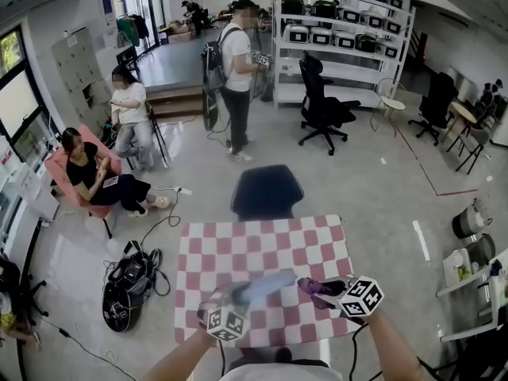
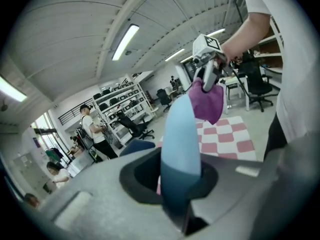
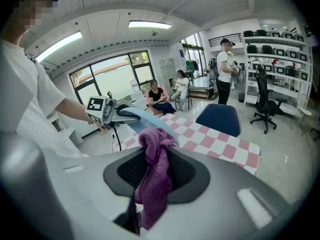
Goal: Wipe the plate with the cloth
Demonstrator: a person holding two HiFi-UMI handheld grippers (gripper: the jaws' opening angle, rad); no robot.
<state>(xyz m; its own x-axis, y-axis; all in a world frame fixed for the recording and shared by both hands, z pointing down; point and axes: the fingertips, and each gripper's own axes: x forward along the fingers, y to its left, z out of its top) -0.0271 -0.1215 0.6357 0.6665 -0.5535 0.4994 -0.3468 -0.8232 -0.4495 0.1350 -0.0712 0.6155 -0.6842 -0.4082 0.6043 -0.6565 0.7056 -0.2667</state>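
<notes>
A pale blue plate [image 1: 263, 287] is held edge-on above the red-and-white checked table [image 1: 262, 248]. My left gripper [image 1: 232, 298] is shut on the plate [image 2: 182, 139], which stands up between its jaws. My right gripper [image 1: 320, 289] is shut on a purple cloth [image 1: 316, 286]. In the right gripper view the cloth [image 3: 154, 179] hangs from the jaws and its top touches the plate's [image 3: 142, 120] far rim. The left gripper view shows the cloth [image 2: 207, 103] against the plate's upper edge, below the right gripper [image 2: 210, 71].
A dark blue chair [image 1: 267, 190] stands at the table's far side. A black bag [image 1: 127, 292] with cables lies on the floor to the left. Two people sit at the left, one stands farther back near shelves [image 1: 341, 30]. Office chairs stand beyond.
</notes>
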